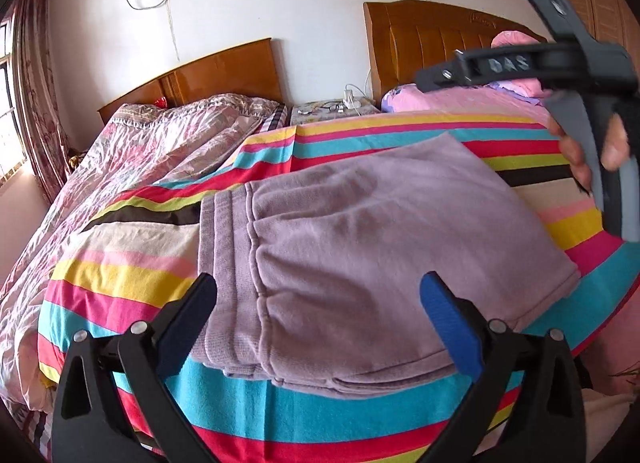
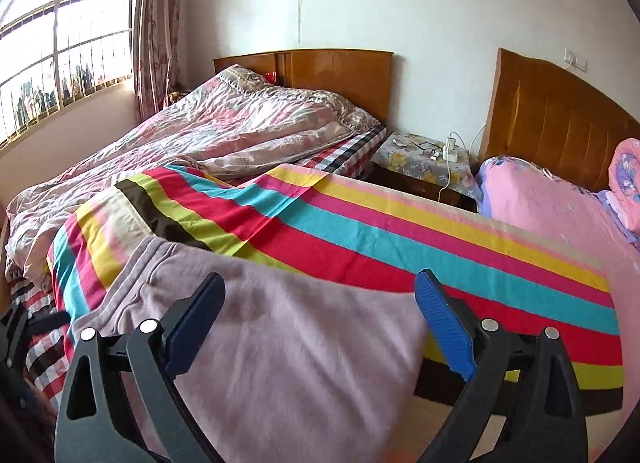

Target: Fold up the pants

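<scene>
Mauve pants (image 1: 360, 231) lie folded into a thick stack on the striped bed sheet (image 1: 120, 263), waistband (image 1: 224, 223) to the left. My left gripper (image 1: 320, 283) hovers open just over the stack's near edge, with nothing pressed between its fingers. At the upper right of the left wrist view a hand (image 1: 580, 151) holds the right gripper's black body above the sheet. In the right wrist view my right gripper (image 2: 320, 281) is open above the pants (image 2: 300, 343), its blue pads (image 2: 444, 327) clear of the cloth. The sheet (image 2: 360, 223) stretches beyond it.
A second bed with a crumpled floral quilt (image 2: 240, 123) stands to the left, under a window (image 2: 60, 43). A nightstand (image 2: 424, 159) with a charger sits between the wooden headboards. A pink pillow (image 2: 560, 203) lies at the head of the striped bed.
</scene>
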A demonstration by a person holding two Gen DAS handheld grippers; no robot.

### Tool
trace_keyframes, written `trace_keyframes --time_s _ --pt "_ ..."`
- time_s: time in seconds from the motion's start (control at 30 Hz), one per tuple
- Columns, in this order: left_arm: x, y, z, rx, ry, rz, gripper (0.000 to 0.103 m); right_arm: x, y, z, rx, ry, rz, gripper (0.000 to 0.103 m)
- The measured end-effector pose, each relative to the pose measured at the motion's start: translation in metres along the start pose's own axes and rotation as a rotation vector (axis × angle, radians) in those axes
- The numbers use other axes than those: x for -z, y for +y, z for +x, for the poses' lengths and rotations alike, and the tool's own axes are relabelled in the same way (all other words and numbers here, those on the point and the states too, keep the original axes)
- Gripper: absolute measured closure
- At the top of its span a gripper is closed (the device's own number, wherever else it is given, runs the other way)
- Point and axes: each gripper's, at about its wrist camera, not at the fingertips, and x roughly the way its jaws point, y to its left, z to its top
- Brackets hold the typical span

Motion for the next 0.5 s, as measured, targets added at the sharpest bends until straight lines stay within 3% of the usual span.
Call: trace_keyframes --time_s 0.17,0.3,0.37,0.5 --pt "-0.008 -0.017 -0.006 0.025 0.025 -0.029 0.001 0.098 0.009 -0.092 0.048 -0.050 0.005 0.011" --pt "-0.003 -0.032 -0.017 -0.119 -0.022 -0.042 0.001 0.157 0.015 -0.122 0.079 -0.025 0.097 0.011" --pt "0.000 -0.040 -0.024 -0.176 -0.038 -0.041 0.001 0.174 0.018 -0.127 0.106 -0.027 0.112 0.011" --pt "0.007 -0.048 -0.039 -0.180 -0.081 -0.049 0.001 0.178 0.011 -0.126 0.126 -0.035 0.171 0.011"
